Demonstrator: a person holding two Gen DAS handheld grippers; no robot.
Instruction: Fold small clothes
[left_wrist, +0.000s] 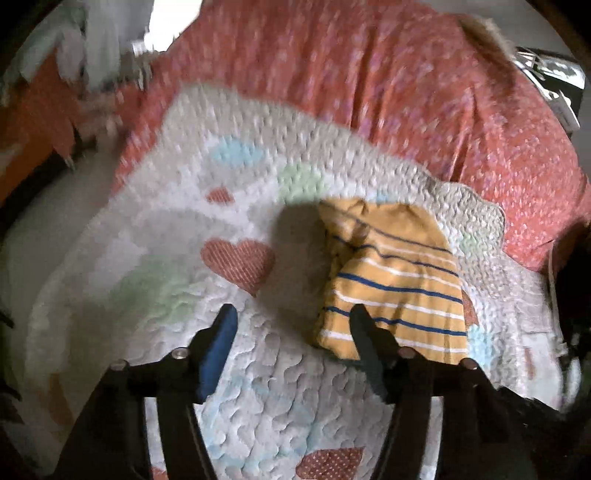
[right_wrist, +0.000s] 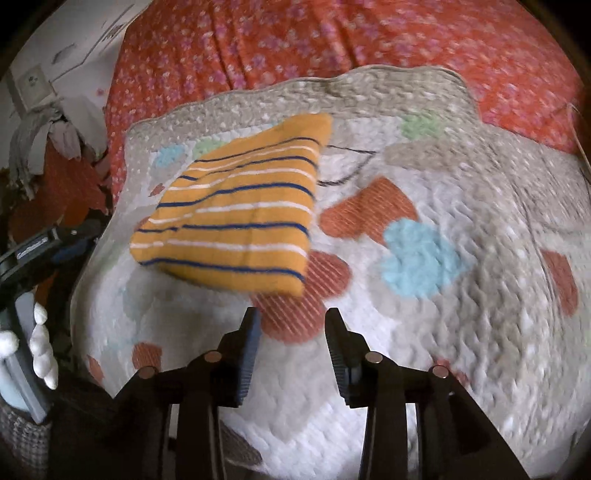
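Striped yellow cloth lies folded on the white quilt with hearts, near its far edge, with the left gripper and right gripper both spread wide, empty, just short of the cloth, and the red flowered sheet beyond the quilt.

Left hand-held gripper open above quilt; striped garment folded.

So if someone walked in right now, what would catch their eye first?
The folded yellow striped garment, lying on the quilted heart-patterned mat. Behind the mat spreads an orange-red flowered bedspread. Both the left gripper and the right gripper hang open and empty just short of the garment.
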